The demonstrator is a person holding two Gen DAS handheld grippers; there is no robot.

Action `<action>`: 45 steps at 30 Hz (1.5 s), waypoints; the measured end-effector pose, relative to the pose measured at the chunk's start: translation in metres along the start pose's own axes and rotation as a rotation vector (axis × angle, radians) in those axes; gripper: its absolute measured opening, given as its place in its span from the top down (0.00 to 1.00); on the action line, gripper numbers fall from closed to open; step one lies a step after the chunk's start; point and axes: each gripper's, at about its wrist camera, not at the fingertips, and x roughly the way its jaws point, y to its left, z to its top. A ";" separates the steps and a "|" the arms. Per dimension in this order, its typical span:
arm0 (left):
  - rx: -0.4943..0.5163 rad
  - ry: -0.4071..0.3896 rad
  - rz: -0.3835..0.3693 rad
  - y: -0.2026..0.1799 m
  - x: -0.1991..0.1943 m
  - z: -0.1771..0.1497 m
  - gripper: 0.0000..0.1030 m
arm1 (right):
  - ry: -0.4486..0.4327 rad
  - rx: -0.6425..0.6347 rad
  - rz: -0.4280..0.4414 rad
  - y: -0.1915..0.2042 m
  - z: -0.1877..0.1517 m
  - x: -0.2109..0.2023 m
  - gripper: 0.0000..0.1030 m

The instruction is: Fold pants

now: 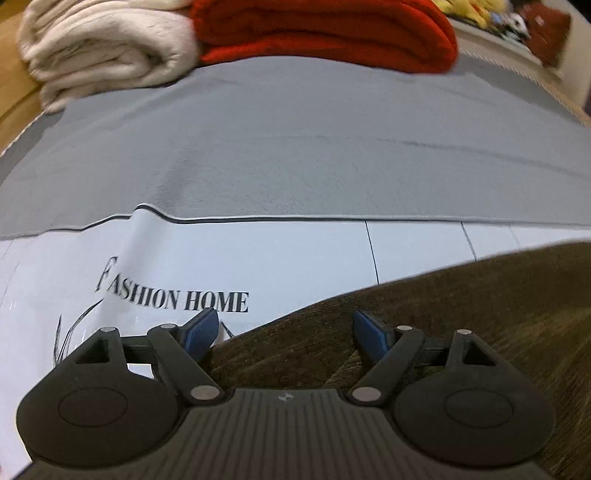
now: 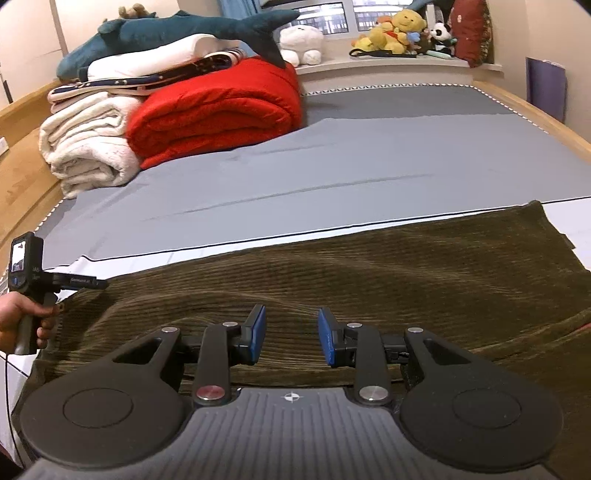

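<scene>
Olive-brown corduroy pants (image 2: pixel 388 266) lie flat across the near part of the bed, spread from left to right. They also show in the left wrist view (image 1: pixel 461 314). My right gripper (image 2: pixel 291 334) is open and empty, low over the near edge of the pants. My left gripper (image 1: pixel 284 332) is open and empty over the left end of the pants, its left finger over the white sheet. In the right wrist view the left gripper's handle (image 2: pixel 26 291) is at the far left, held by a hand.
A white sheet printed "FASHION HOME" (image 1: pixel 177 299) lies under the pants, on a grey bed cover (image 2: pixel 332 173). Folded cream blankets (image 2: pixel 88 147) and a red blanket (image 2: pixel 218 110) are stacked at the back left. Plush toys (image 2: pixel 399 33) line the windowsill. A wooden bed frame (image 2: pixel 546 122) runs along the sides.
</scene>
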 end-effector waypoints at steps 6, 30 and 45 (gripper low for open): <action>-0.018 0.021 -0.075 0.013 0.010 -0.004 0.28 | 0.018 -0.013 -0.049 -0.005 -0.004 0.000 0.68; 0.215 -0.082 -0.254 -0.038 -0.276 -0.168 0.93 | 0.246 0.147 -0.176 -0.029 -0.051 -0.011 0.68; -0.389 0.045 -0.267 0.037 -0.261 -0.186 0.45 | 0.128 0.416 -0.048 -0.059 -0.041 -0.030 0.68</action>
